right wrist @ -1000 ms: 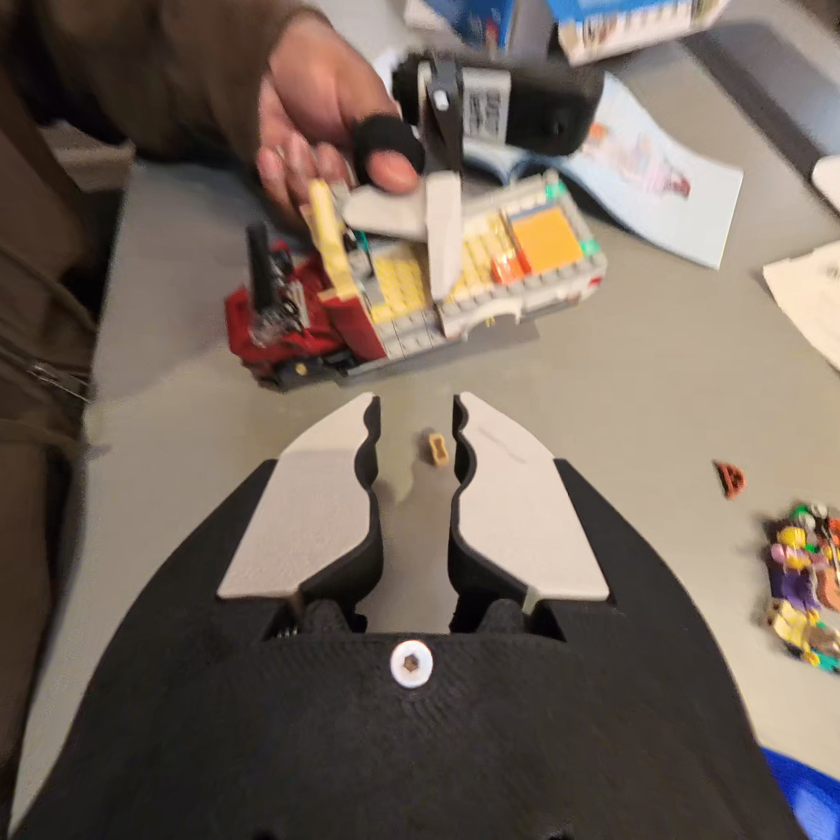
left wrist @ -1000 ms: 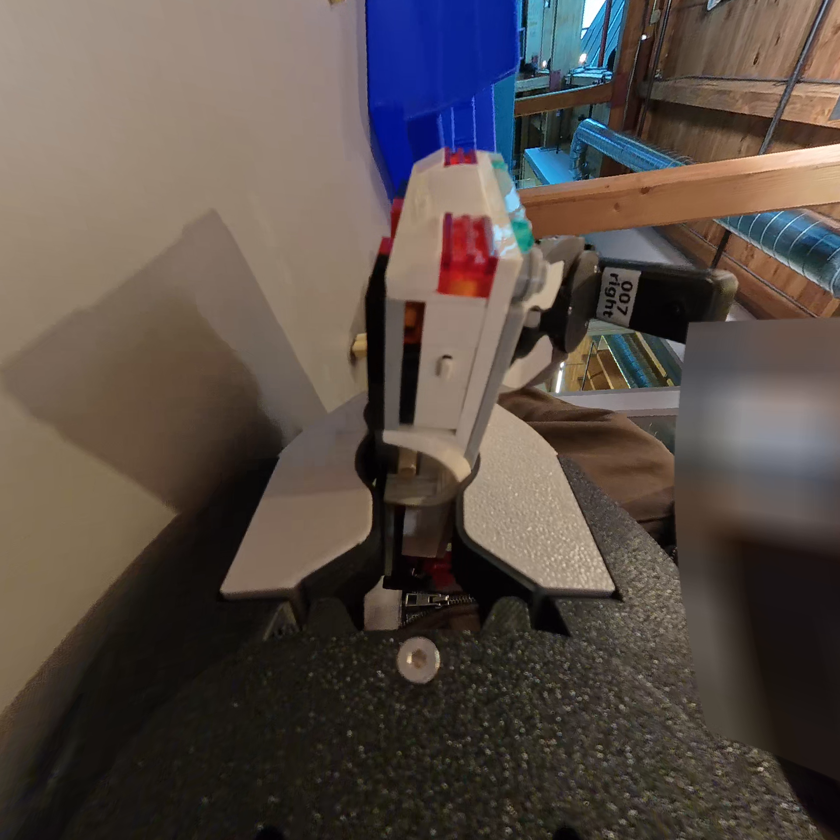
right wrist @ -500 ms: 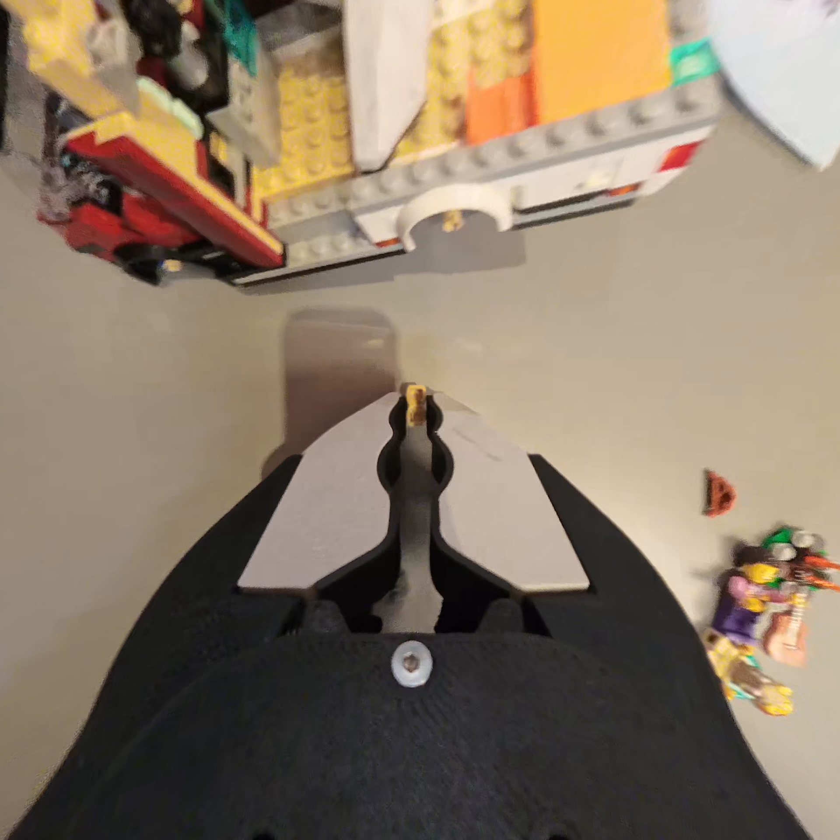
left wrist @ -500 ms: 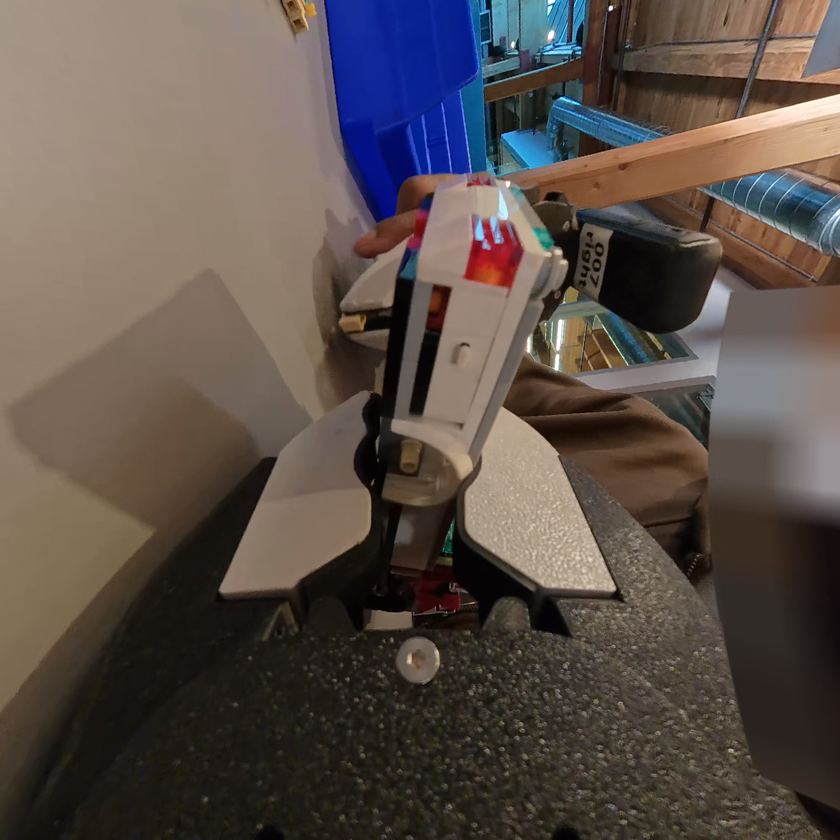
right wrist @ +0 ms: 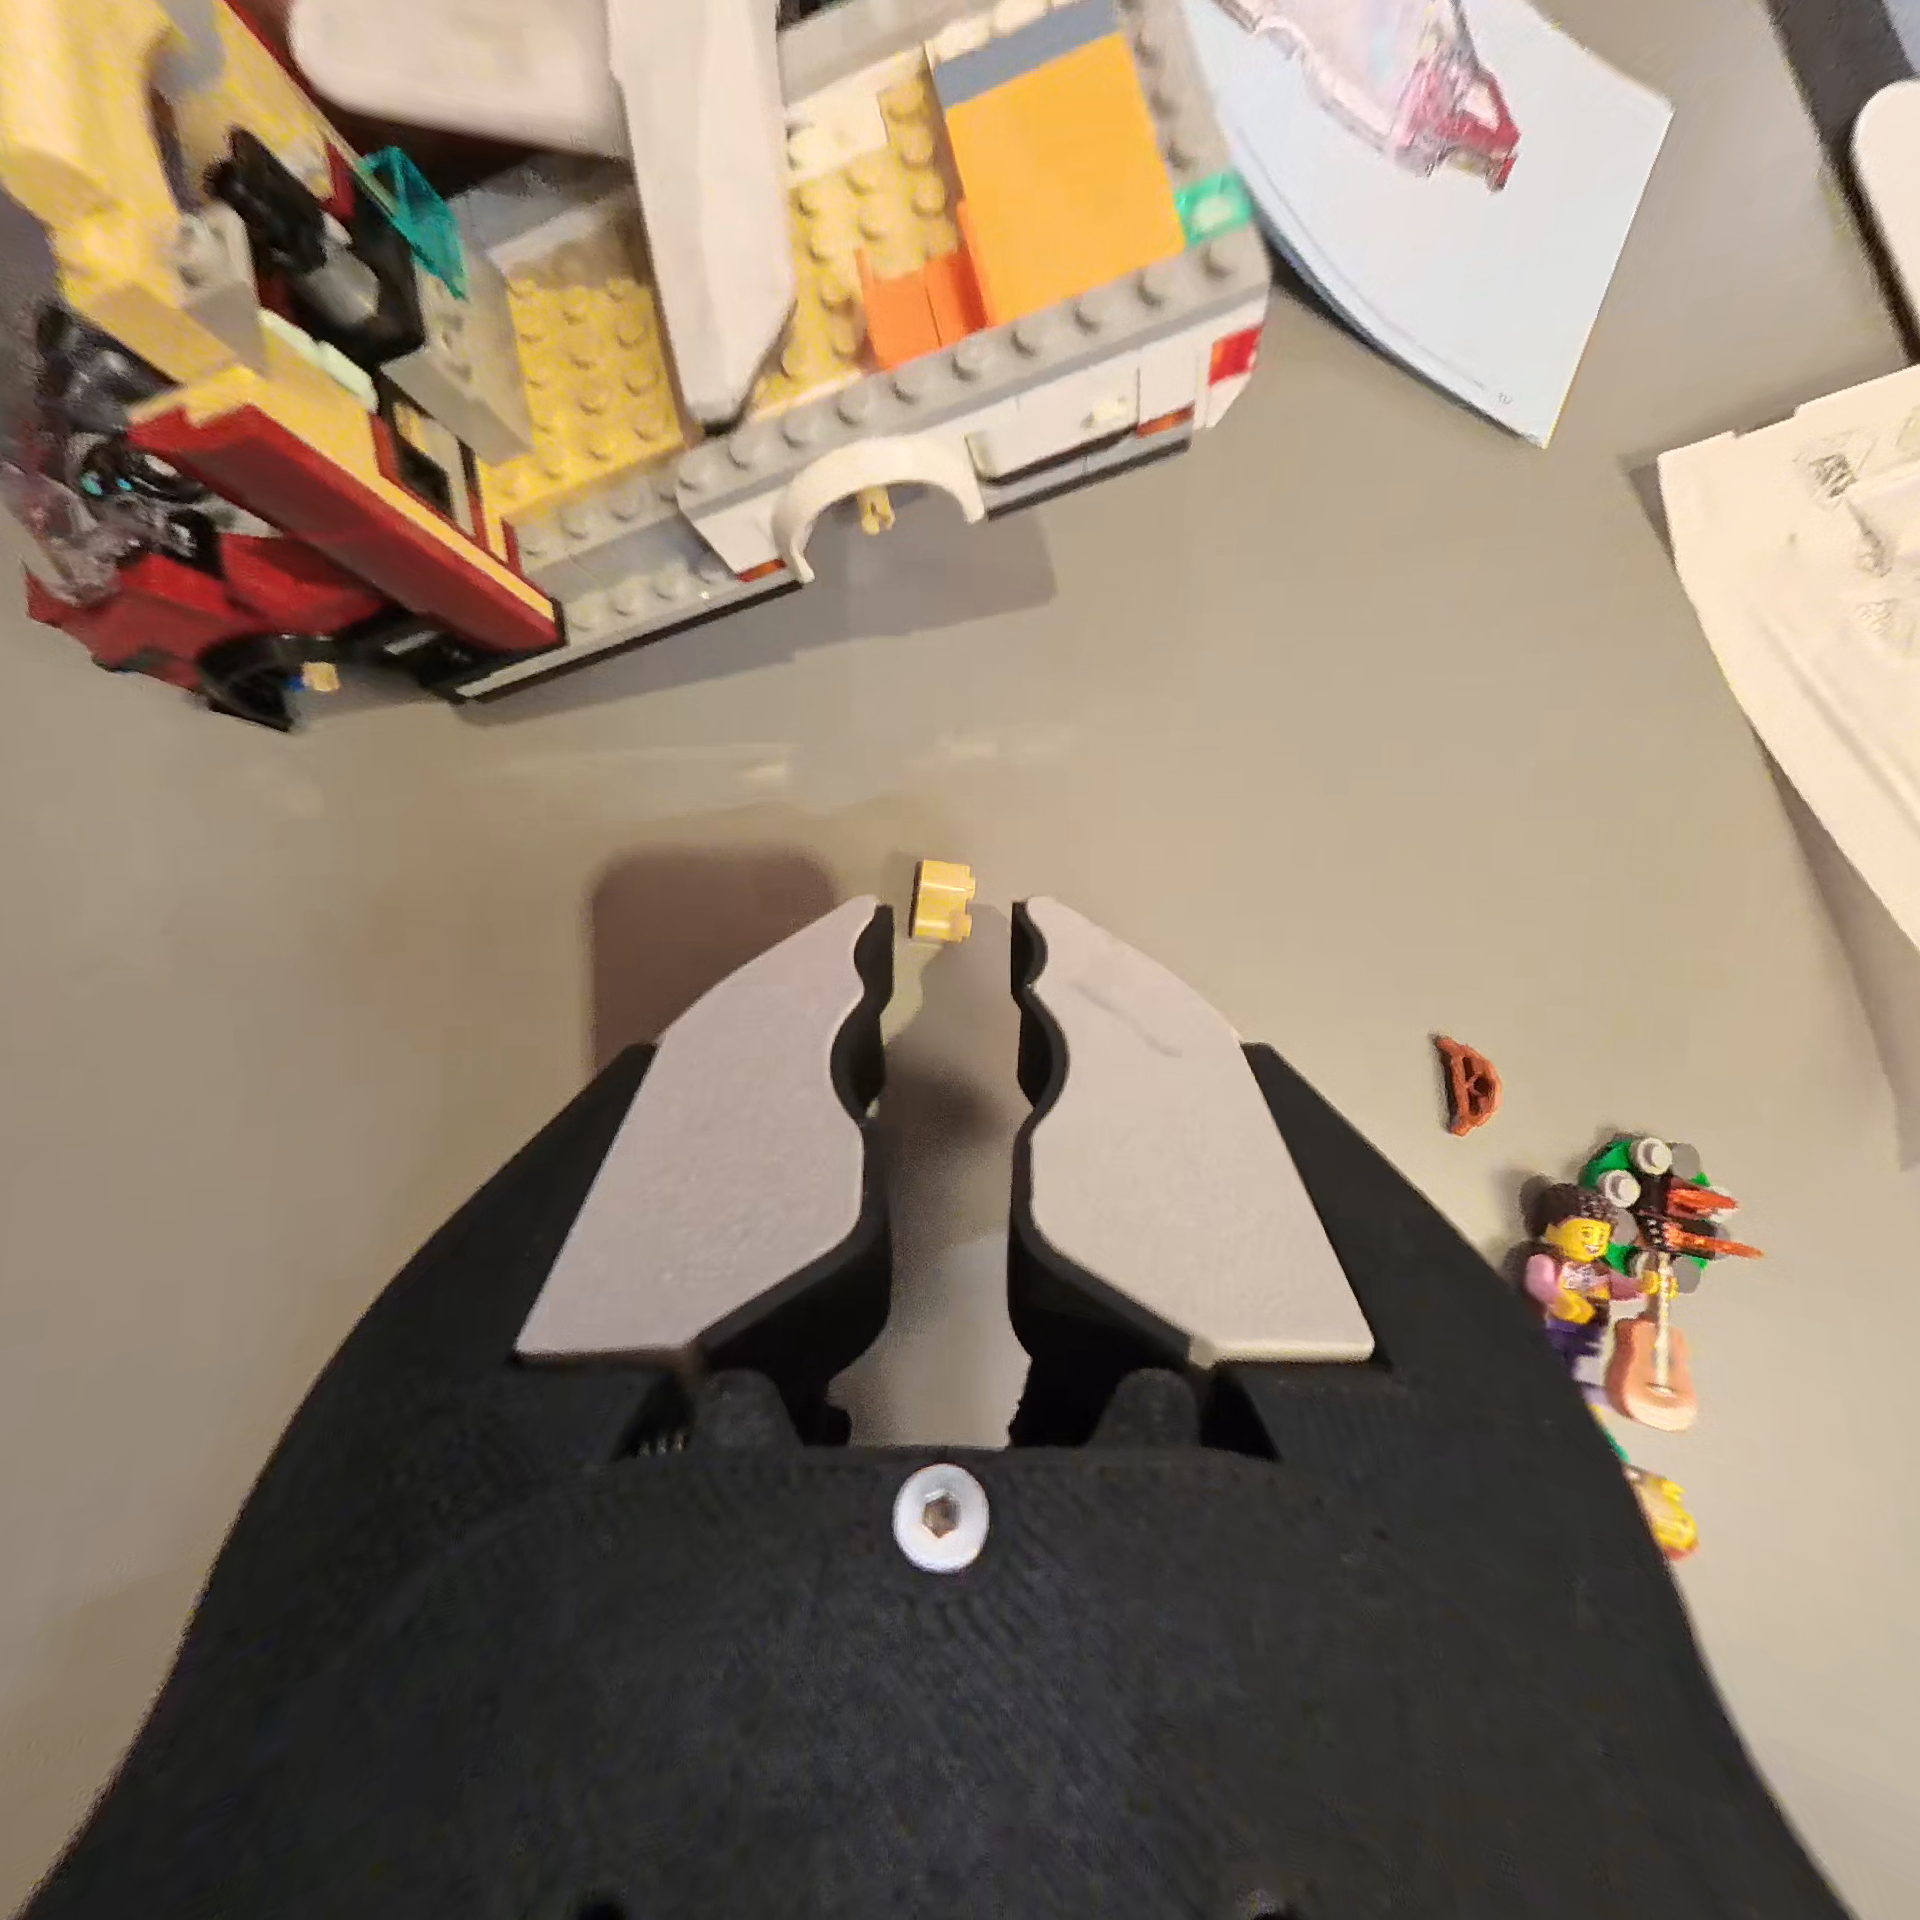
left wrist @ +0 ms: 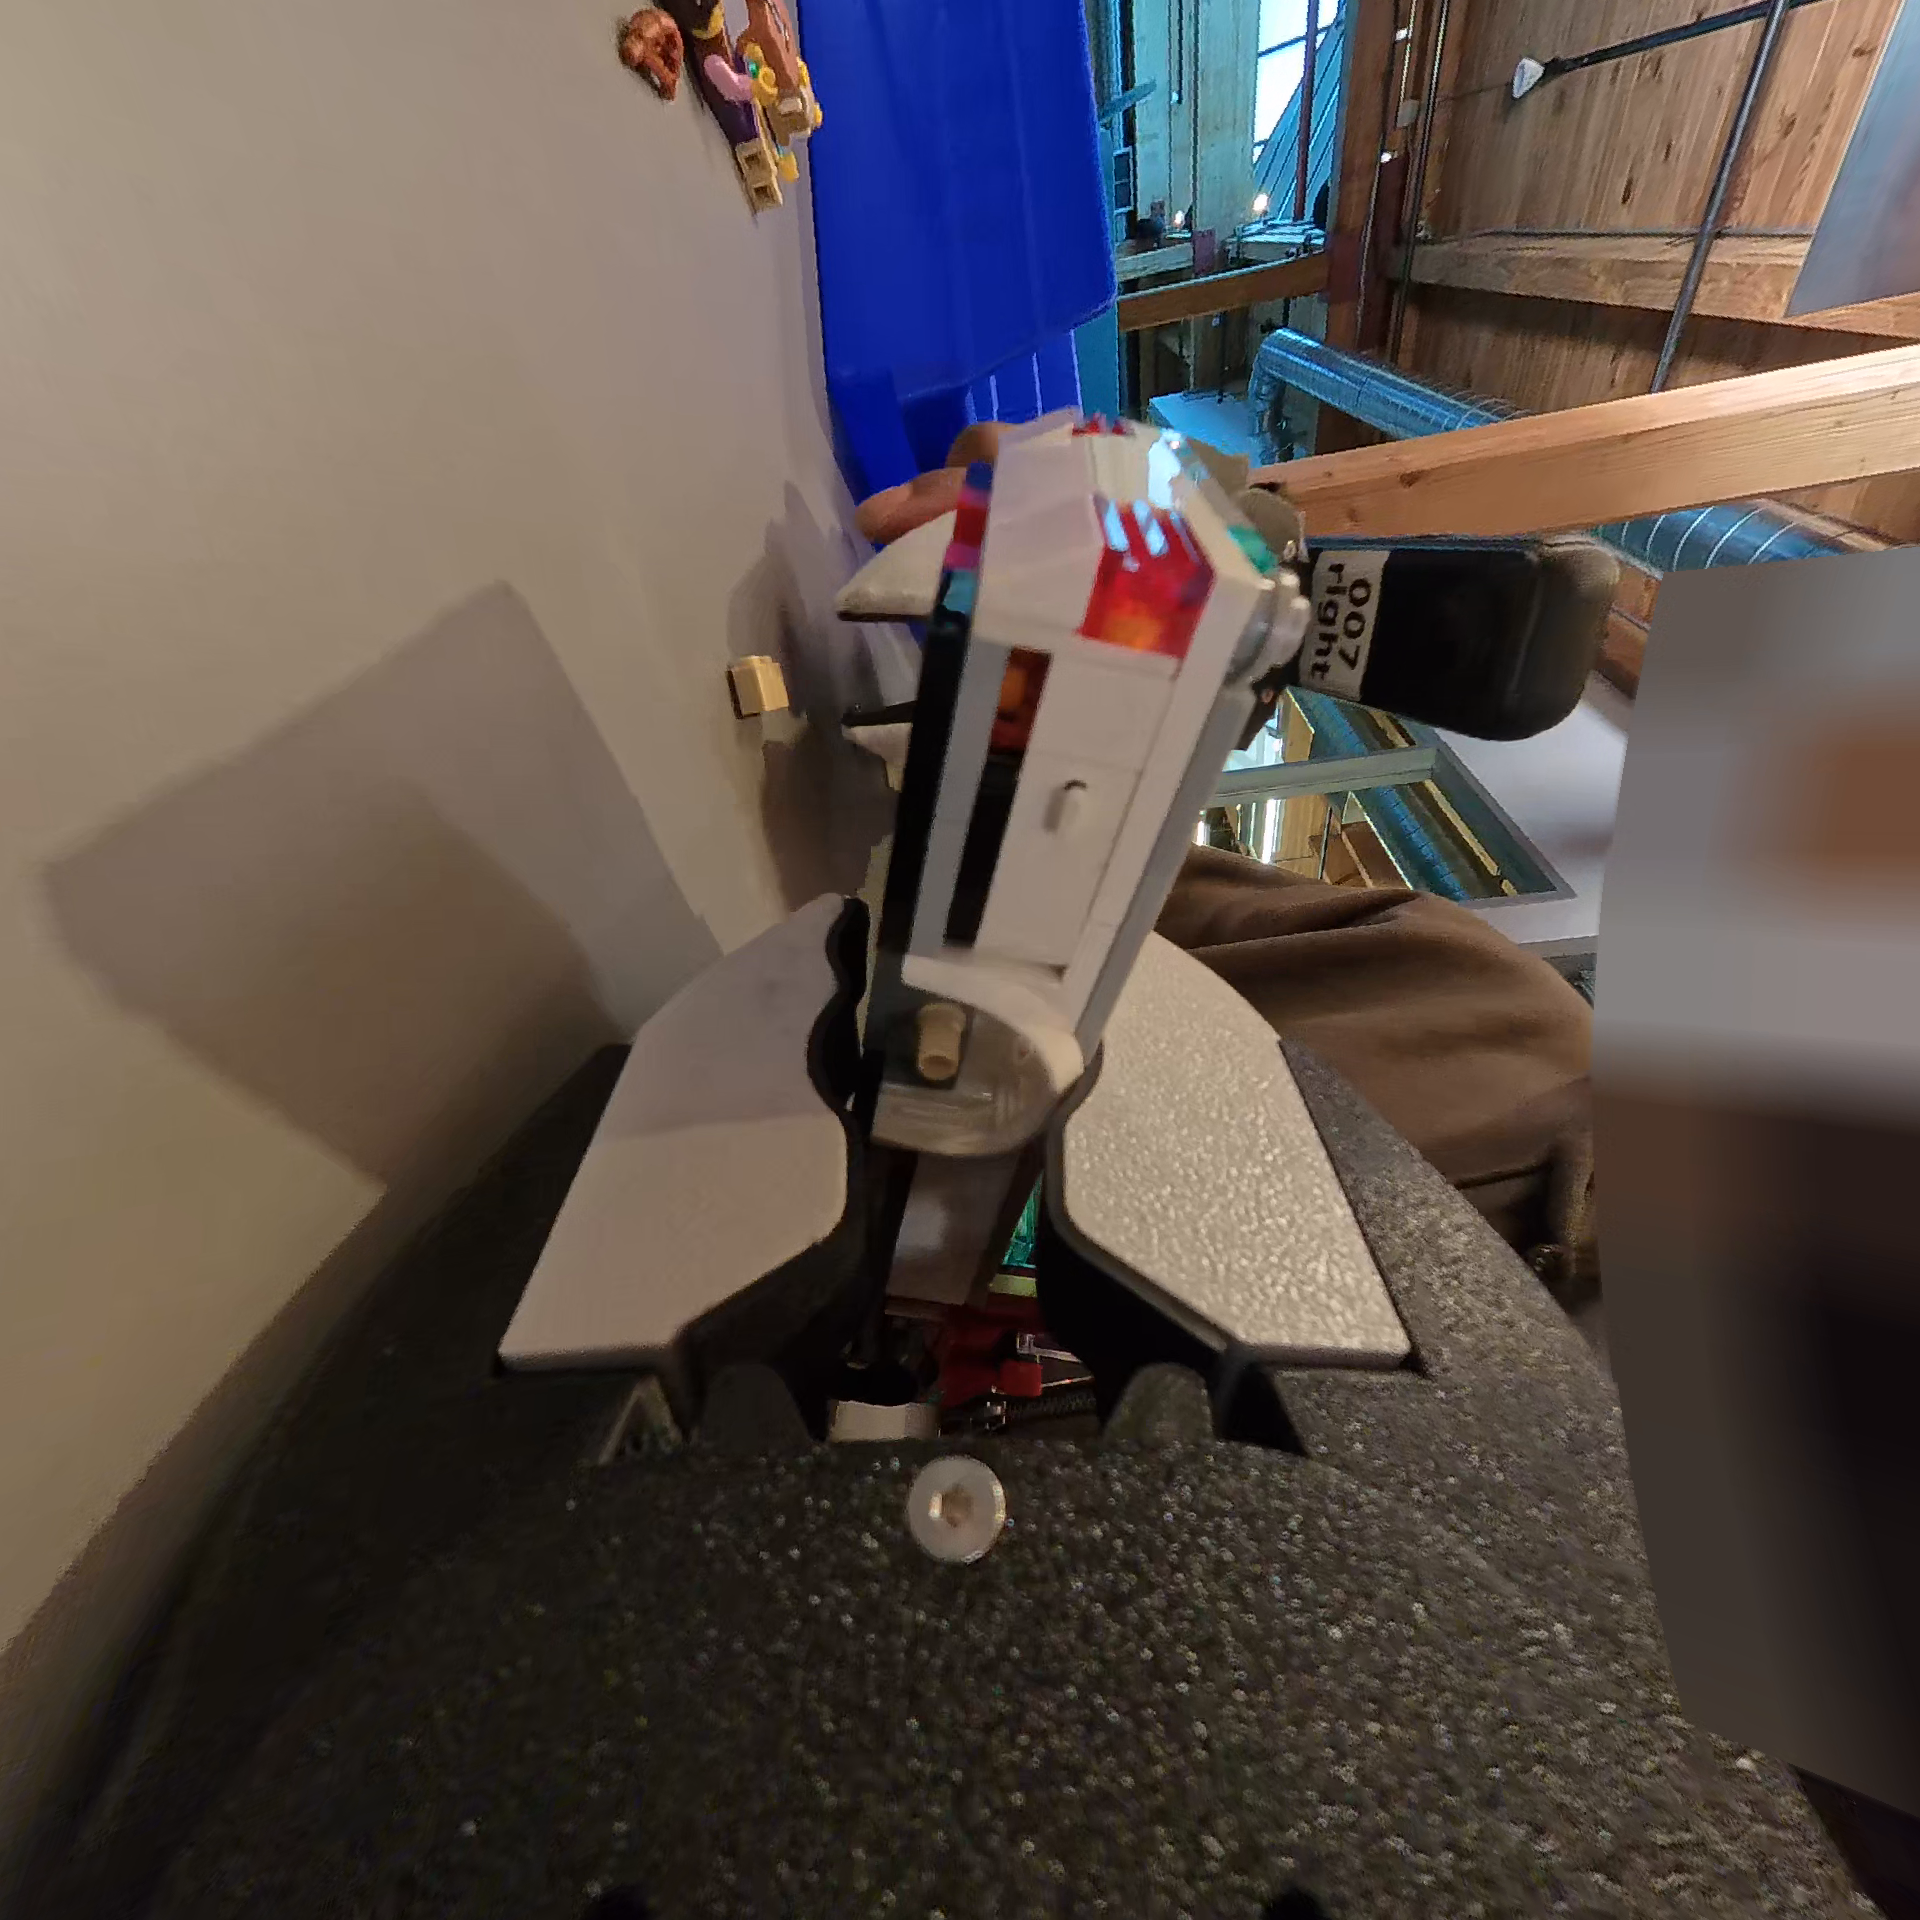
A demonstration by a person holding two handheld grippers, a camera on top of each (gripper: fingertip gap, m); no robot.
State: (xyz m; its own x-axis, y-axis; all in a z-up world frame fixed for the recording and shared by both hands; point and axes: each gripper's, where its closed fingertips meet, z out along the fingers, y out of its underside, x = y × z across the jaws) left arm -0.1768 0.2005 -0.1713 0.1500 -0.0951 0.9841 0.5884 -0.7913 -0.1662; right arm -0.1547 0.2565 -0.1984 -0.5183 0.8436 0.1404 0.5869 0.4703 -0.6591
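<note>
A brick-built van point(left wrist: 1049, 727) is gripped between the jaws of the left gripper point(left wrist: 951, 1039), just above the tabletop point(right wrist: 1247, 779). The right gripper point(right wrist: 951, 914) is held with jaws parted; a small yellow brick point(right wrist: 943, 900) lies at their tips, clear of the right pad. A minifigure point(right wrist: 1579, 1268) lies well to the right.
</note>
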